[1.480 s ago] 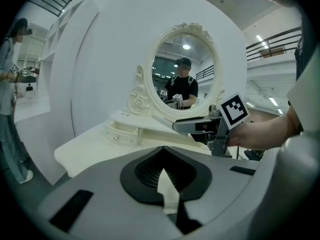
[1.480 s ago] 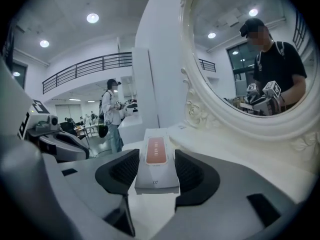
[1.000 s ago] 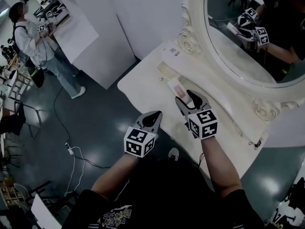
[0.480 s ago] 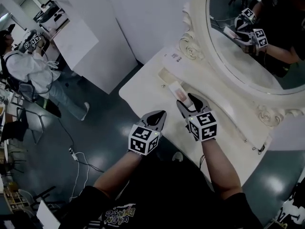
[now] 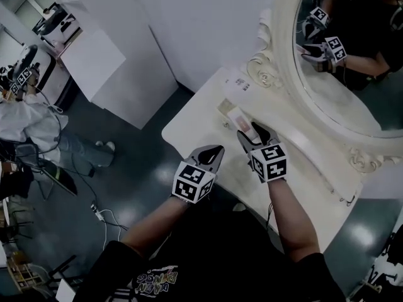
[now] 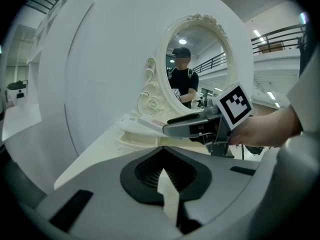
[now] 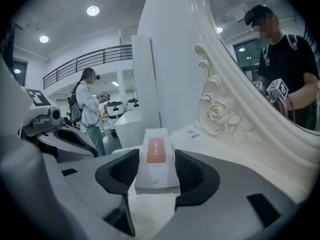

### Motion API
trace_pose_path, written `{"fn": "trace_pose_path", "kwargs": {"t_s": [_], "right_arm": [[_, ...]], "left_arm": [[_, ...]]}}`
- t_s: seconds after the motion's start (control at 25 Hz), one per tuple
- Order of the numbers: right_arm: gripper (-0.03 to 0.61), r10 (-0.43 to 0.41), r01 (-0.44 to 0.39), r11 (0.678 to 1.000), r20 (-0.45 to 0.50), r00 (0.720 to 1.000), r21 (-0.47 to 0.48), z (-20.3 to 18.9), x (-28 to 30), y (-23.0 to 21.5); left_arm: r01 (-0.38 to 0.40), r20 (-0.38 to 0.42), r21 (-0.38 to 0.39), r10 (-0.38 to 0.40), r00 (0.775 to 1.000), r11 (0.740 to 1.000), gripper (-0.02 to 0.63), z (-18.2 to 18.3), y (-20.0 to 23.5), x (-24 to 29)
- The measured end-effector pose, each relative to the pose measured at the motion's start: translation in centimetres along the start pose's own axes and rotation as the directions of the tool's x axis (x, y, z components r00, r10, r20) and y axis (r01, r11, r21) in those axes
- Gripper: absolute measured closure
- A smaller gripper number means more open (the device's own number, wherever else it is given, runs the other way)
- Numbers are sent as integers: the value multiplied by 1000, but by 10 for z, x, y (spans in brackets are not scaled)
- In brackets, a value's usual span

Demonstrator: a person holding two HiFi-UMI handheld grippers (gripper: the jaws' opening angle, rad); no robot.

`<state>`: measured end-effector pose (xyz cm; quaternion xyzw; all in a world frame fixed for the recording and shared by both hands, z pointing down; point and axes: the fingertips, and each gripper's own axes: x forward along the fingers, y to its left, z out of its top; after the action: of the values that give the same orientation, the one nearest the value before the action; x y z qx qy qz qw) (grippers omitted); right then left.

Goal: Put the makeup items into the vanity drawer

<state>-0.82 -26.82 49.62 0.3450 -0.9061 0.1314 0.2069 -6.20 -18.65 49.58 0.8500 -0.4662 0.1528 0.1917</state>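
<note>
While in right gripper (image 5: 253,133), makeup box (image 7: 156,156).

A white rectangular cardboard box (image 7: 156,164) is marked with a coral-red label. The cream-white carved desk (image 5: 196,121) and cream mirror frame (image 5: 286,74) are set against a dark teal floor (image 5: 138,168). Black-and-white square markers are borne by the grey left tongs (image 5: 213,151) and right tongs (image 5: 253,132).

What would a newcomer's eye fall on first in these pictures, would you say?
The ornate cream oval mirror frame towers over the white vanity top at upper right. Below it, the right gripper clamps a slim white box with a red label over the tabletop.
</note>
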Motion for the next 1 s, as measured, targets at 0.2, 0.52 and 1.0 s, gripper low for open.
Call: {"fn": "trace_pose_path", "kwargs": {"t_s": [0.2, 0.52, 1.0], "right_arm": [[334, -16, 14, 1000, -58, 998, -26, -7, 28, 0], [334, -47, 41, 998, -141, 989, -45, -17, 62, -8], [334, -60, 40, 995, -241, 969, -88, -27, 92, -20]], "left_arm": [[24, -3, -9, -24, 1000, 1000, 606, -3, 22, 1], [56, -13, -19, -56, 998, 998, 606, -4, 53, 4], [120, -40, -34, -121, 992, 992, 606, -5, 73, 28]]}}
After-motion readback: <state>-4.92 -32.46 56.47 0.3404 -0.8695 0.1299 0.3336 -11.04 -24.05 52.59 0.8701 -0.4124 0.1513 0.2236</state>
